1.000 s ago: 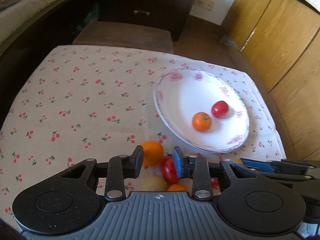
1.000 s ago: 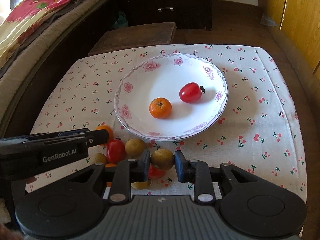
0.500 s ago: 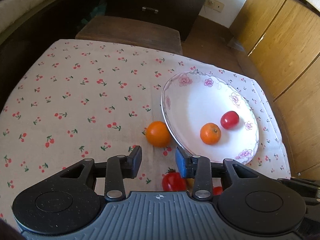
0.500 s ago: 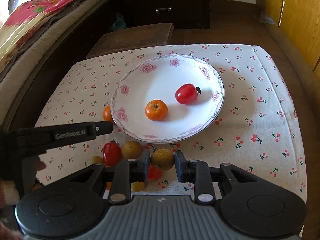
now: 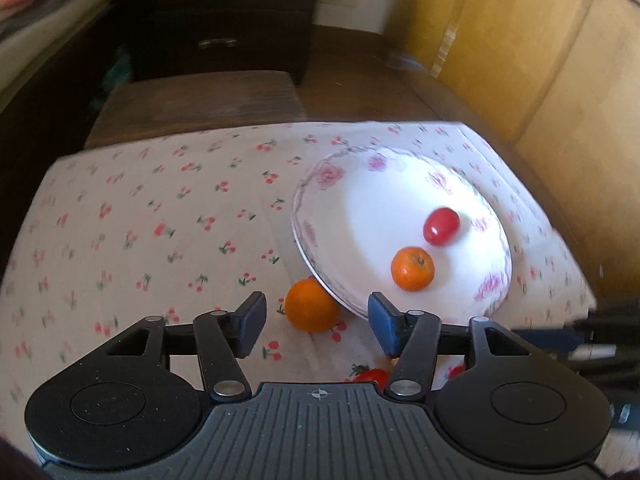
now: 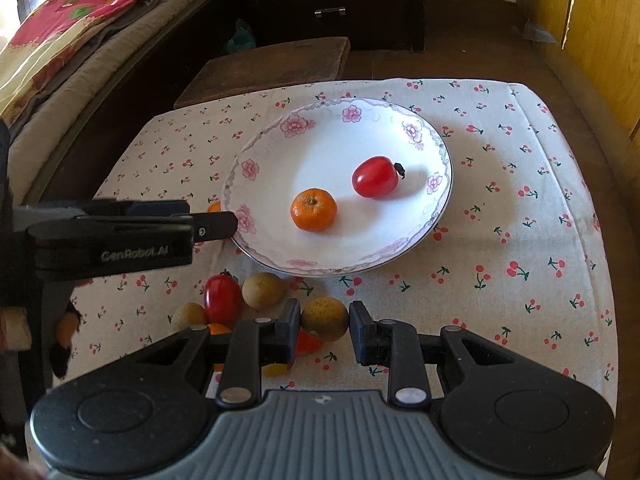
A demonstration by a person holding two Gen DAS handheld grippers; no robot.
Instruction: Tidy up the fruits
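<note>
A white flowered plate (image 6: 436, 200) (image 5: 320, 216) holds a small orange (image 6: 313, 209) (image 5: 412, 268) and a red tomato (image 6: 375, 177) (image 5: 441, 226). My left gripper (image 5: 316, 322) is open, its jaws either side of a loose orange (image 5: 311, 305) by the plate's left rim. It shows side-on in the right wrist view (image 6: 216, 226). My right gripper (image 6: 324, 330) is open around a yellow-brown fruit (image 6: 325, 318) without gripping it. A red tomato (image 6: 222, 293), a brownish fruit (image 6: 263, 290) and more fruits lie in front of the plate.
The table has a cherry-print cloth (image 6: 520, 208). A dark wooden stool (image 6: 272, 68) stands behind it. A bed with bedding (image 6: 72, 52) is at the left, a dark drawer unit (image 5: 224, 20) at the back, wooden cabinets (image 5: 540, 80) at the right.
My left gripper has pulled up and forward from the fruit pile, opened wider, and now frames the loose orange by the plate. My right gripper has stayed around the yellow-brown fruit.
</note>
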